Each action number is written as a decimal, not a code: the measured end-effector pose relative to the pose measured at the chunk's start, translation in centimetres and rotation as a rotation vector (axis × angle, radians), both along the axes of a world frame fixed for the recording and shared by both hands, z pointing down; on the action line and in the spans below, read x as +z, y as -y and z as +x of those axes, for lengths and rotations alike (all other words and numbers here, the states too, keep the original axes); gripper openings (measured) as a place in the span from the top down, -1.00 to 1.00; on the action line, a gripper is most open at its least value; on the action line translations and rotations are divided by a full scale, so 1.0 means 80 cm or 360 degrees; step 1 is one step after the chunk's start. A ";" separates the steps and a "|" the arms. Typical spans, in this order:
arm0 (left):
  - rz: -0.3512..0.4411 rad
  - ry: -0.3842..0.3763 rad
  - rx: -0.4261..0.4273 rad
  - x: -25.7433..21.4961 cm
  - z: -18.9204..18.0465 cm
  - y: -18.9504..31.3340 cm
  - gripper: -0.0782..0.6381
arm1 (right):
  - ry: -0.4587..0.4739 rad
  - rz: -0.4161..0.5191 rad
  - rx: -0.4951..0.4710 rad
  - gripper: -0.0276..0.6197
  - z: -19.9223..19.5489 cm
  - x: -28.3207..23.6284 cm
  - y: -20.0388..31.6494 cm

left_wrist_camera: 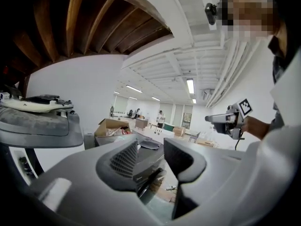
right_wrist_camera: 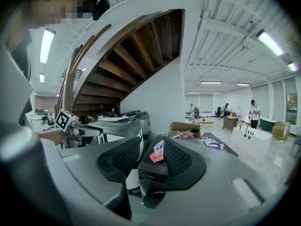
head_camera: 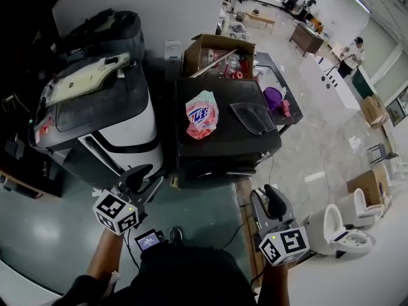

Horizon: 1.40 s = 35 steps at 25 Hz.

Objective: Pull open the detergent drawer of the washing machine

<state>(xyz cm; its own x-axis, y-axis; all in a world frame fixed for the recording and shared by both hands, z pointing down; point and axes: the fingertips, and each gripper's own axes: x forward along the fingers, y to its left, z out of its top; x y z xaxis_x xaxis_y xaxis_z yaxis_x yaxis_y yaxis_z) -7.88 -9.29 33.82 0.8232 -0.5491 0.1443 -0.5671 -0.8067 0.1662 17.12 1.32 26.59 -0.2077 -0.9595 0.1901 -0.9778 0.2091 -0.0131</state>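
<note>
Holding both grippers short of the black box-shaped washing machine (head_camera: 223, 139), which is sitting mid-scene, straight ahead of me. I'm reading the left gripper (head_camera: 141, 177) as released: its jaws are standing apart with only open air between them. It's hovering near the machine's near left corner. The right gripper (head_camera: 266, 201) is also released, jaws apart and empty, and I'm seeing the machine's dark front through the gap. It's hovering off the near right corner, not touching anything.

I'm not making out the detergent drawer itself; the near front face is too dark and small in the head view.

A pink printed plastic bag (head_camera: 201, 113) is lying on the machine's flat top, towards the left side. An open brown cardboard box (head_camera: 217, 46) is sitting just beyond the far edge. A white-and-black appliance (head_camera: 121, 132) is standing to the left, just beside the machine. A white ceramic toilet (head_camera: 335, 225) is on the floor to the near right.
</note>
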 end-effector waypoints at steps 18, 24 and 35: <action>-0.0038 -0.0067 -0.0159 0.019 -0.069 0.056 0.27 | 0.0152 -0.0105 -0.0070 0.49 -0.030 0.067 0.111; -0.0035 -0.0028 -0.0280 0.017 -0.091 0.057 0.27 | 0.0221 -0.0152 -0.0197 0.49 -0.045 0.088 0.157; -0.0121 0.0046 -0.0479 0.033 -0.118 0.053 0.27 | 0.0482 -0.0401 -0.0280 0.42 -0.040 0.197 0.216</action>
